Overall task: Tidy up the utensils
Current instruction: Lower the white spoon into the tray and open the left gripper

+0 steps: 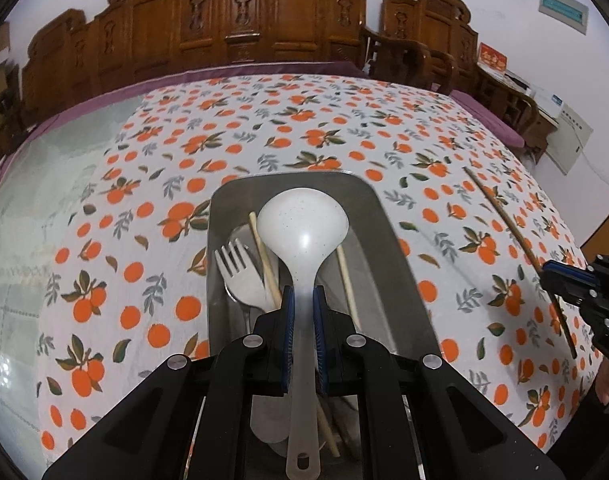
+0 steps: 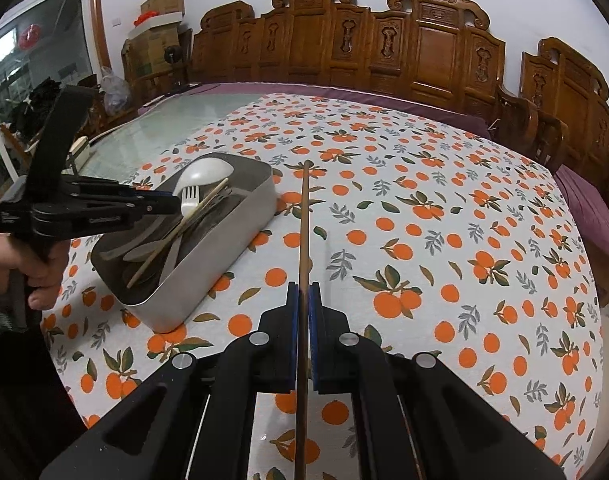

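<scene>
My left gripper is shut on the handle of a white ladle, whose bowl hangs over a metal tray. Inside the tray lie a pale fork, light wooden chopsticks and other utensils. From the right wrist view the tray sits left of centre, with the left gripper above its near end and the ladle bowl beyond. My right gripper is shut on a dark brown chopstick that points away over the cloth. That chopstick and the right gripper show at the right of the left wrist view.
An orange-print tablecloth covers the table; bare glass lies at its far left. Carved wooden chairs line the far side. A hand holds the left gripper's handle. Boxes are stacked in the far corner.
</scene>
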A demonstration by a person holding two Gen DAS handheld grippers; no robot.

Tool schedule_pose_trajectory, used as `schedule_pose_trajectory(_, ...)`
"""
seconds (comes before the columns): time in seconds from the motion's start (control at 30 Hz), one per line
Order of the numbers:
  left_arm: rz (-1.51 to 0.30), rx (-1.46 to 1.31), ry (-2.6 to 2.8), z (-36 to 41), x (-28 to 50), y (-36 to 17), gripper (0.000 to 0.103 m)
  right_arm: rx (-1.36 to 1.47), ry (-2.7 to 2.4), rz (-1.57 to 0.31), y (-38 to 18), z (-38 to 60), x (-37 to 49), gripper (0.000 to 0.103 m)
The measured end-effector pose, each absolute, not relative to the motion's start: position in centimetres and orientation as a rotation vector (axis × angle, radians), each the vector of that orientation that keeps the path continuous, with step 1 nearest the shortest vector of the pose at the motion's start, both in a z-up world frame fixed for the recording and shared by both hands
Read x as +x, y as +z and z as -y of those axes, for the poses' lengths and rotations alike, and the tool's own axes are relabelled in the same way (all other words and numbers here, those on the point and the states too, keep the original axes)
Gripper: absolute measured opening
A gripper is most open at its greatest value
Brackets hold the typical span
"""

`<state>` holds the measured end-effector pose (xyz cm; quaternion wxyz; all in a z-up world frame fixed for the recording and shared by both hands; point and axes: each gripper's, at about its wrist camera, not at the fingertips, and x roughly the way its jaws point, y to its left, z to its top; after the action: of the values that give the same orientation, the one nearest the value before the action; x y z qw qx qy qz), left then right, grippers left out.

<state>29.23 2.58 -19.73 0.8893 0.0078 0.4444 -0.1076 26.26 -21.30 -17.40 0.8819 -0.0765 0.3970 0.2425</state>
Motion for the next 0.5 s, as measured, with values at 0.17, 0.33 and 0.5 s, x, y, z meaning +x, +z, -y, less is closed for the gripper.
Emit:
schedule_pose_trajectory(0.17,-0.938,0.016,-0.209,-2.7,29.4,-20.4,0.009,-0.15,0.509,-0.823,-17.2,21.1,26.0,0.006)
schedule_pose_trajectory(0.33,-0.916,0.018,-0.205,-3.0,28.9,-19.8,0.023,-0.152,0.523,-0.826,-16.9,20.4,25.8,0.006)
schedule_pose_trajectory(0.5,-0.883,-0.006,-0.209,-3.8,28.1,-18.3,0.031,-0.158,0.531,-0.817,-16.2,19.1,25.6,0.006)
